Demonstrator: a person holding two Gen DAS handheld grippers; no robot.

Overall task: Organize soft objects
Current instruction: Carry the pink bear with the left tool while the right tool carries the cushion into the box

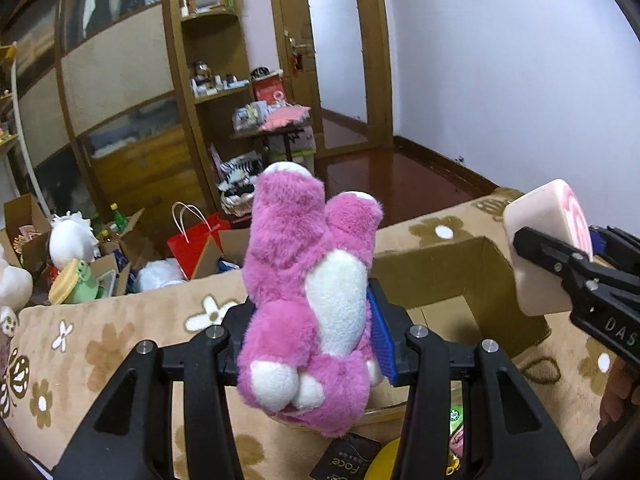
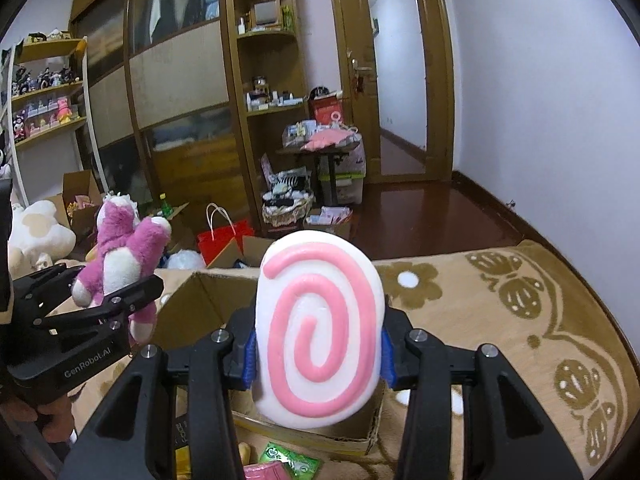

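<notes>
Left gripper [image 1: 310, 344], nearest the lens: clamped on a pink plush bear [image 1: 308, 292], blue pads [image 1: 382, 340] pressed into its flanks, bear upside down with feet up and away from the camera. Below the fingers, at the bottom edge: a black packet [image 1: 348, 464] and a yellow object [image 1: 386, 460], only partly visible. Just ahead and to the right of the bear: an open cardboard box [image 1: 472, 280] resting on a tan flowered blanket [image 1: 120, 340].

Right gripper [image 2: 316, 354]: clamped on a white cushion with a pink spiral [image 2: 318, 332], spiral face toward the camera, cushion upright between the fingers and directly above the near rim of the same box [image 2: 200, 300]. Below the fingers: a green packet [image 2: 290, 460].

Beyond the blanket's far edge: a red paper bag [image 2: 224, 236], open cartons [image 1: 116, 252] and white plush toys [image 2: 36, 232] on the floor. Farthest: a wooden wardrobe [image 2: 180, 80], corner shelves [image 2: 268, 40], a cluttered small table [image 2: 320, 148] and a wooden door [image 2: 396, 80].
</notes>
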